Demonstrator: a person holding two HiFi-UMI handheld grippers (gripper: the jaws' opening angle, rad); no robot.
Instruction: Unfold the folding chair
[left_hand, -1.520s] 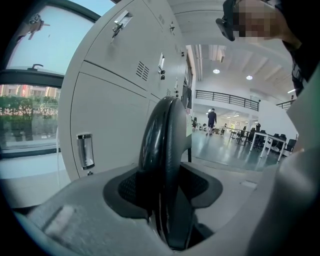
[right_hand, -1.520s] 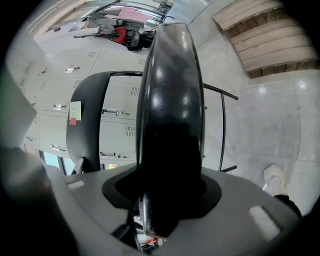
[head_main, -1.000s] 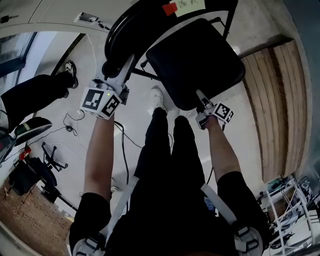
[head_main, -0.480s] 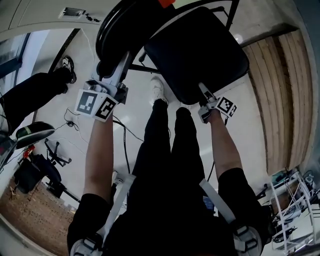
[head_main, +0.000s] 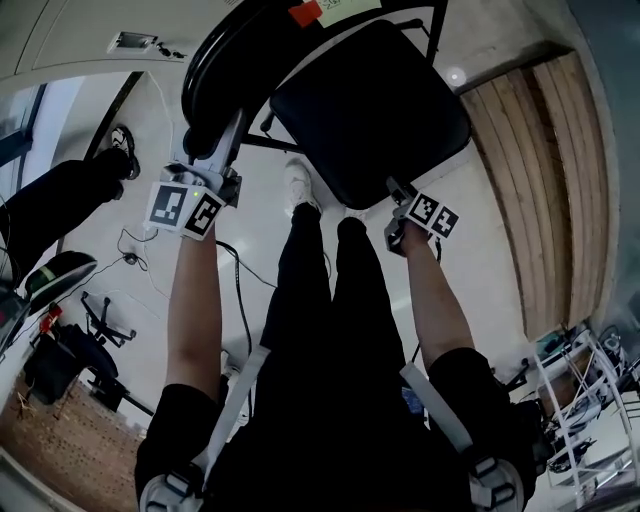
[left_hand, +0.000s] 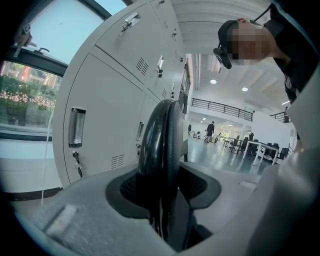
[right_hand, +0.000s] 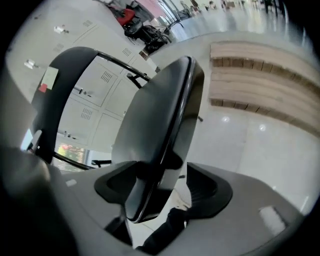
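Seat (head_main: 372, 112) of the black folding chair (head_main: 340, 80) sits at the top of the head view, just ahead of the person's legs (head_main: 320, 300). Broad face up, front edge toward the person. Its long axis runs away from the person to the backrest (head_main: 215, 65), which shows nearly edge-on at upper left with an orange tag (head_main: 305, 14) on top.

Left gripper (head_main: 228, 135) is clamped on the backrest's rounded rim. In the left gripper view the rim (left_hand: 162, 150) rises upright between the pads.

Right gripper (head_main: 395, 190) is at the seat's front edge, jaws wide and just been opening. In the right gripper view the seat edge (right_hand: 165, 125) stands tilted between them, with a gap at the right-hand pad.

Around:
- white shoe (head_main: 298, 185) under the seat's near corner
- cables (head_main: 240, 290) on the pale floor (head_main: 480, 260)
- wood-plank strip (head_main: 530, 180) at right
- another person's dark leg (head_main: 50, 200) at left

Grey lockers (left_hand: 115, 100) behind the chair have their doors shut, and keys (left_hand: 76, 160) hang in one lock. Wire rack (head_main: 590, 400) at lower right holds small items, too small to tell.
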